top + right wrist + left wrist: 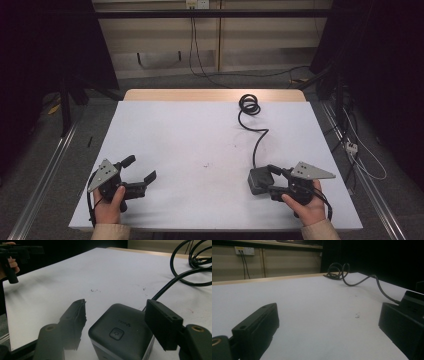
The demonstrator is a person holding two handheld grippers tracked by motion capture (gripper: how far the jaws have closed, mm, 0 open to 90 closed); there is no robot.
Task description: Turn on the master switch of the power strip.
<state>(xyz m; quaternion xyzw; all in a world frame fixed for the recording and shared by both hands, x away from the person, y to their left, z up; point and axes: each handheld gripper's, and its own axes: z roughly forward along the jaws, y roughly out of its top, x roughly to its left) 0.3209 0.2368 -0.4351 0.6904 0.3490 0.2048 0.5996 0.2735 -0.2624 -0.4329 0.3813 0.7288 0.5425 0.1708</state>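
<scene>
A white worktop (200,145) is taking up the middle of the high view, with a bare wooden strip showing along its far edge. Near the worktop's front right corner a dark, box-shaped device (258,181) with rounded corners is sitting on the surface; in the right gripper view its top (122,327) is showing a round button and a small line of lettering too faint to read. A black cable (254,131) is running from the device's far side toward the far edge, where it is lying in a loose coil (249,104). The right claw (276,179), held in the person's right hand (310,204), is standing spread wide with one jaw on each side of the device, and it cannot be told whether either jaw is touching it. Near the front left corner the left claw (140,169), held in the left hand (107,207), is also gaping wide, with nothing between its jaws. A few small dark specks (206,164) are lying near the worktop's middle.
</scene>
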